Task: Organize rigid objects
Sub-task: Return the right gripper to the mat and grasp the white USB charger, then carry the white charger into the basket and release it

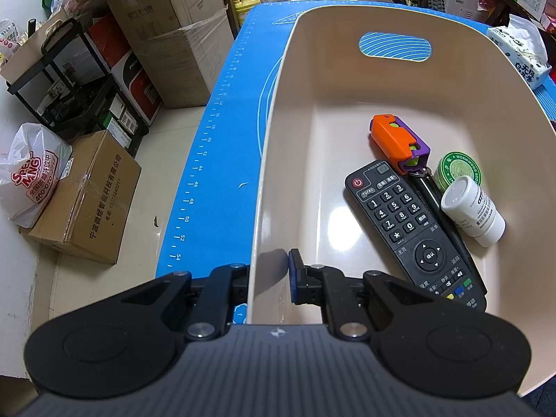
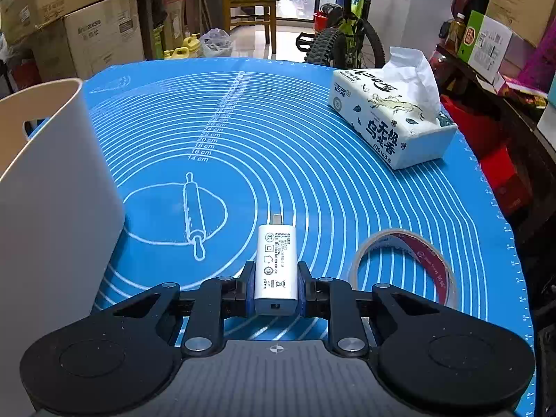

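Note:
My left gripper [image 1: 269, 278] is shut on the near left wall of the beige bin [image 1: 312, 69], one finger inside and one outside. In the bin lie a black remote [image 1: 413, 229], an orange and purple toy [image 1: 399, 142], a green round tin [image 1: 458, 172], a white bottle [image 1: 472, 210] and a black pen-like thing [image 1: 441, 205]. My right gripper [image 2: 276, 285] is shut on a white charger [image 2: 276, 271], just above the blue mat [image 2: 312, 146]. A tape roll [image 2: 406, 264] lies to its right. The bin [image 2: 52, 191] stands at the left.
A tissue pack [image 2: 392, 118] lies at the mat's far right, also in the left wrist view [image 1: 521, 55]. Cardboard boxes [image 1: 90, 201], a black rack [image 1: 69, 80] and a plastic bag [image 1: 31, 177] stand on the floor left of the table. A bicycle [image 2: 344, 31] stands behind.

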Demonstrator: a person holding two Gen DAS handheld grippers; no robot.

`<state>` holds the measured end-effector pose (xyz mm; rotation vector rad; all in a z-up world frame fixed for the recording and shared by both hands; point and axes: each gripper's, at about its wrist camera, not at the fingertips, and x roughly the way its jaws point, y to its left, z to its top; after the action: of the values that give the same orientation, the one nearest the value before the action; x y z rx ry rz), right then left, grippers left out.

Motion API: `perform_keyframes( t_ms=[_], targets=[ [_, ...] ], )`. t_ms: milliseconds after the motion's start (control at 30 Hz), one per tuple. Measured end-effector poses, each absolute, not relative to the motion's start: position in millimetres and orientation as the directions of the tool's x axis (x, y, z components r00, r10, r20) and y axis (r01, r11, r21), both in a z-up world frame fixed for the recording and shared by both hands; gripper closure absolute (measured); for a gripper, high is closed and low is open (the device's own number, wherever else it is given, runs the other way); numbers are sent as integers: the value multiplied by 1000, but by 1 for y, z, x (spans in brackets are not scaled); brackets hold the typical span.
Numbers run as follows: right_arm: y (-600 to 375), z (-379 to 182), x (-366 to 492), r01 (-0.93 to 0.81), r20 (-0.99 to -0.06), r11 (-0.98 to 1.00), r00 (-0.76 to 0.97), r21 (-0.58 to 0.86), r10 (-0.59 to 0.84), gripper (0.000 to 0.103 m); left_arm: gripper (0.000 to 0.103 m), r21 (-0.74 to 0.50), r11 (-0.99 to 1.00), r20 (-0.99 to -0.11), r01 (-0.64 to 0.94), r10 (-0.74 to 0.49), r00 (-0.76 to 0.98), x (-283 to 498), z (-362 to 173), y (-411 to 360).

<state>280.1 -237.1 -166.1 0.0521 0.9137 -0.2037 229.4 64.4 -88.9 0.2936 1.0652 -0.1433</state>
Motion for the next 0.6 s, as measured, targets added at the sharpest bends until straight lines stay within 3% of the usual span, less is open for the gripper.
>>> perform_keyframes(
  t_ms=[600],
  targets=[
    [-240,-124,240,160,-731,987,674,5,-105,71,88,169,955,-876,244,32,481,230,-88,64]
  ],
)
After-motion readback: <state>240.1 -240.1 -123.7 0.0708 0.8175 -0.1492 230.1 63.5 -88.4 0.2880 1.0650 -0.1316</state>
